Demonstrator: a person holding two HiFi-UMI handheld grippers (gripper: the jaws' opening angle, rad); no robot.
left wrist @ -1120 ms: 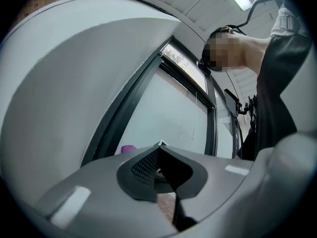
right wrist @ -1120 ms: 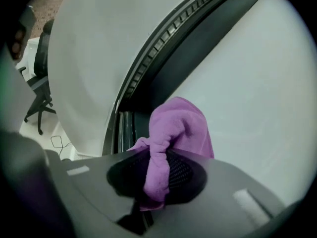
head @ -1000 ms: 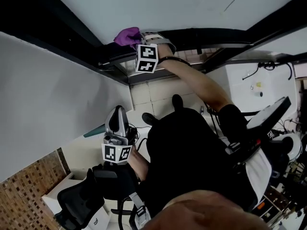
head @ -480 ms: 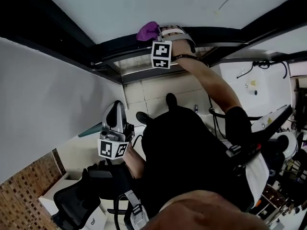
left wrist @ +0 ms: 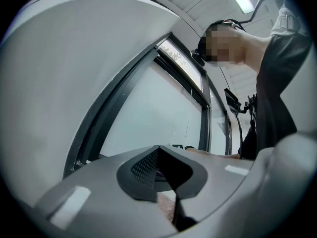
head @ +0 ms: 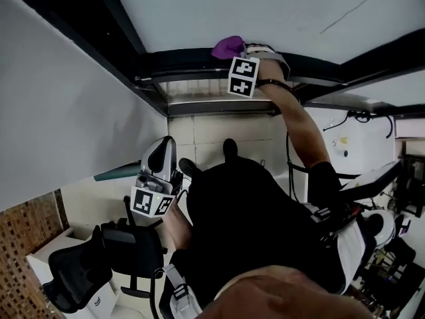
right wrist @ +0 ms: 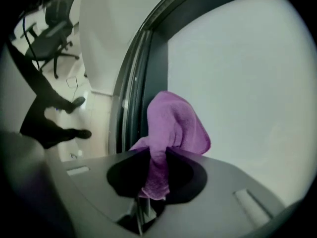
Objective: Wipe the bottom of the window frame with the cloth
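My right gripper [right wrist: 154,185], clamped on the cloth [right wrist: 174,123], should press it firmly along the frame [right wrist: 155,63] ahead; left gripper [left wrist: 168,182] sits closed, empty.

Noted a pale tiled floor [head: 206,133]. Found standing on it a black wheeled chair [head: 99,261] at lower left and two dark shoes [head: 229,148], close together, further along the tiles. Observed a brown mosaic patch [head: 20,221] at far left, beside the chair. Recorded a dark frame [head: 179,64] above, with a purple cloth [head: 229,46] bunched against its rail beside the pane [head: 232,5].
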